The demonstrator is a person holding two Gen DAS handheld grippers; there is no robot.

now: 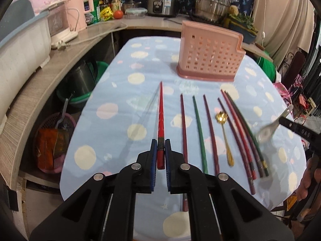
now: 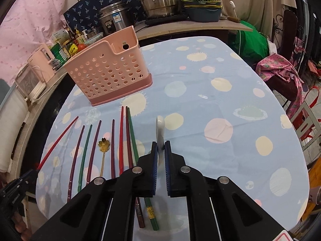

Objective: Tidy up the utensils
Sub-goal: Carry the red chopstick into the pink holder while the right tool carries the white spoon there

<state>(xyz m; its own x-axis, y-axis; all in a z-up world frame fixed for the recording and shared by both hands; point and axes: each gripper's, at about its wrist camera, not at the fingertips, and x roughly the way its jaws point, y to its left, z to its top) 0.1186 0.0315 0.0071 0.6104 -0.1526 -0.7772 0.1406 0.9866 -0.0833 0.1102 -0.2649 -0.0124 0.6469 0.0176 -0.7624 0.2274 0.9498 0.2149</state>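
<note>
Left claw point(image 1: 160, 147) grips the red chopstick point(image 1: 161, 118), right claw point(image 2: 161, 148) the white spoon point(image 2: 160, 129); tip both upright before lowering into the pink basket point(image 1: 208, 54), upper centre.

A lived-in home kitchen. The landmark is a curved wooden counter point(image 1: 60, 64) wrapping round a table under a spotted blue cloth point(image 1: 124, 92). On the counter stand a steel rice cooker point(image 1: 161, 1), a stacked steamer pot point(image 1: 212, 0), sauce bottles point(image 1: 108, 4) and what looks like a tomato point(image 1: 118, 14). Beneath the counter sit basins point(image 1: 80, 98).
</note>
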